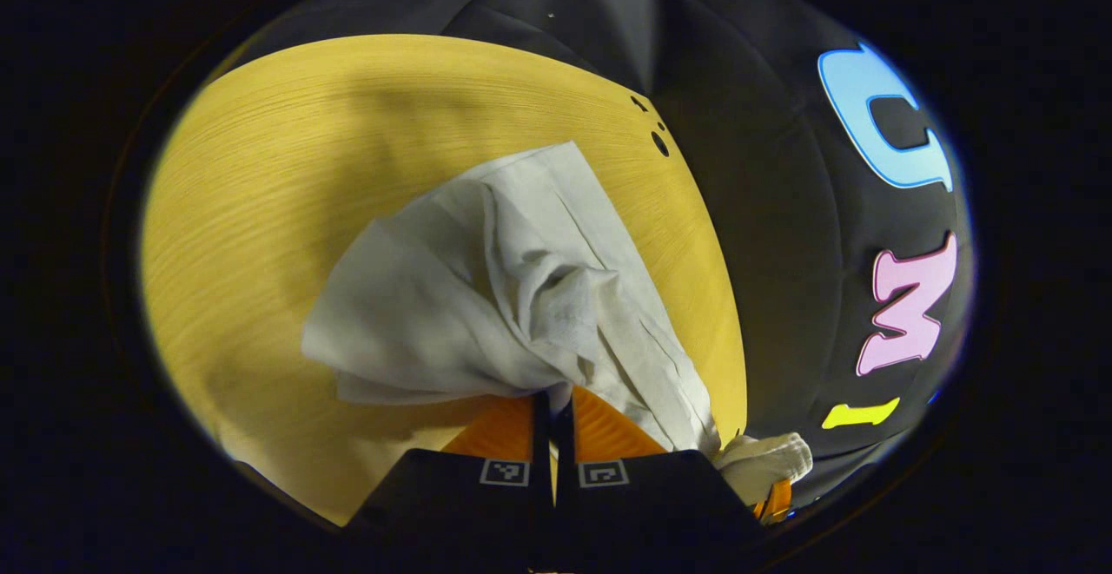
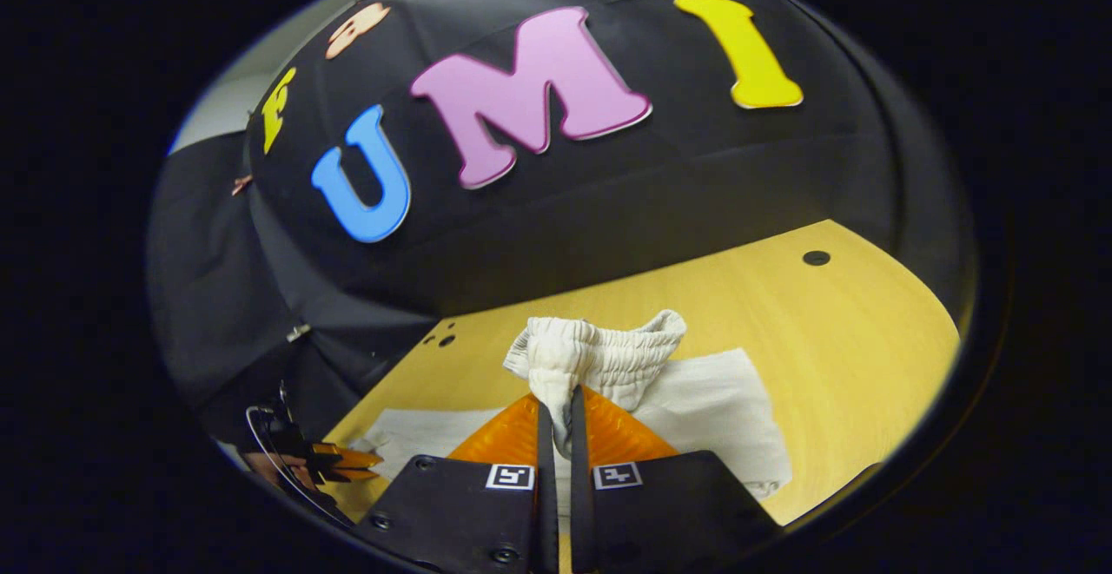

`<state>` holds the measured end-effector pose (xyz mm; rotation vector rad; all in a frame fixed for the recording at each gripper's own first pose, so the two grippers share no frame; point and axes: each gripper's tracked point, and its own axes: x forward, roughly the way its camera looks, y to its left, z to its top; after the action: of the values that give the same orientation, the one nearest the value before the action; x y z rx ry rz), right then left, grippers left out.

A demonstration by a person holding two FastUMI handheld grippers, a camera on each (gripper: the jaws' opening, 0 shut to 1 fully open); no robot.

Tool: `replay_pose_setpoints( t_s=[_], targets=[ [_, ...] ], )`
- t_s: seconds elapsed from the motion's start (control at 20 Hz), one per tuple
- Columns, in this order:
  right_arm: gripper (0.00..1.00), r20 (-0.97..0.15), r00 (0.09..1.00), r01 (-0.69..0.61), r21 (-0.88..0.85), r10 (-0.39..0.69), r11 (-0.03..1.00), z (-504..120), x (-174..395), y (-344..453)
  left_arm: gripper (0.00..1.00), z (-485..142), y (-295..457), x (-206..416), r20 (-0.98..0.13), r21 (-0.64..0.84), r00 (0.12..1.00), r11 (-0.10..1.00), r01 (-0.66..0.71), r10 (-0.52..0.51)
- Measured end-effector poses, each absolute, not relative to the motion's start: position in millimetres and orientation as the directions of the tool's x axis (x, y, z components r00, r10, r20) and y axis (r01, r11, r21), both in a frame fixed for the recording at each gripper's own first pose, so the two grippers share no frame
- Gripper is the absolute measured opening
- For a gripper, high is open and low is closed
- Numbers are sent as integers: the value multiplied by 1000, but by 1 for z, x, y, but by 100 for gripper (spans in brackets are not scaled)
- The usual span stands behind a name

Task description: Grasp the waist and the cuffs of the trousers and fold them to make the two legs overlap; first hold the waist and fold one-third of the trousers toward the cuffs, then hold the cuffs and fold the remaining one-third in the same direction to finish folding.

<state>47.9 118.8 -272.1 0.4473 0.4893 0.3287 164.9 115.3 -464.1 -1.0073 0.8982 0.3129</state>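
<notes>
- Your left gripper (image 1: pixel 552 400) is clenching a lifted fold of the pale trousers (image 1: pixel 486 296); the rest is draping onto the yellow wooden table (image 1: pixel 261 209).
- Your right gripper (image 2: pixel 562 413) is pinching the gathered waistband (image 2: pixel 599 352), raised above the flat cloth.
- Trousers are lying toward the table's far edge, probably near its corner, beside the black cloth wall (image 2: pixel 608 209).

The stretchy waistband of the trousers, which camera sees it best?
The right gripper view. There the gathered waistband stands up close above the table, pinched in the right gripper. The left gripper view shows just a small bunch of it at the lower right edge, while the left gripper pinches a trouser leg.
</notes>
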Motion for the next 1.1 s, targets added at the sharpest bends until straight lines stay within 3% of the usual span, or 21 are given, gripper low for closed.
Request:
replay_pose_setpoints(
  t_s=[0.4, 0.5, 0.6, 0.65, 0.7, 0.8, 0.85, 0.9, 1.0, 1.05, 1.1],
  targets=[
    [10, -558, 660, -277, 441, 502, 854, -282, 43, 116, 7, -464, 116, 165, -755, -612, 640, 506, -608, -142],
    [17, -551, 656, -285, 453, 516, 845, -272, 46, 114, 6, -464, 118, 163, -747, -622, 649, 493, -608, -142],
    [34, -484, 651, -322, 522, 585, 790, -259, 41, 129, 6, -463, 120, 163, -741, -632, 656, 484, -606, -146],
    [61, -459, 651, -335, 541, 605, 771, -250, 37, 132, 6, -463, 120, 163, -739, -634, 658, 481, -605, -146],
    [73, -434, 635, -353, 573, 639, 740, -243, 33, 136, 7, -462, 122, 163, -737, -636, 660, 478, -606, -144],
    [73, -397, 601, -379, 623, 694, 684, -231, 25, 143, 6, -461, 125, 164, -732, -642, 667, 467, -608, -138],
    [64, -394, 599, -380, 627, 697, 680, -229, 25, 138, 7, -461, 126, 162, -730, -645, 670, 462, -609, -135],
    [73, -402, 607, -371, 620, 686, 692, -228, 29, 131, 6, -459, 127, 163, -727, -648, 674, 457, -609, -132],
    [74, -400, 631, -344, 624, 664, 702, -221, 30, 117, 6, -457, 131, 168, -717, -655, 687, 453, -605, -118],
    [65, -399, 647, -323, 629, 650, 707, -219, 31, 105, 6, -453, 132, 177, -703, -667, 702, 444, -598, -109],
    [75, -401, 661, -303, 631, 635, 714, -217, 29, 92, 6, -447, 134, 186, -686, -683, 721, 431, -589, -103]
  ],
)
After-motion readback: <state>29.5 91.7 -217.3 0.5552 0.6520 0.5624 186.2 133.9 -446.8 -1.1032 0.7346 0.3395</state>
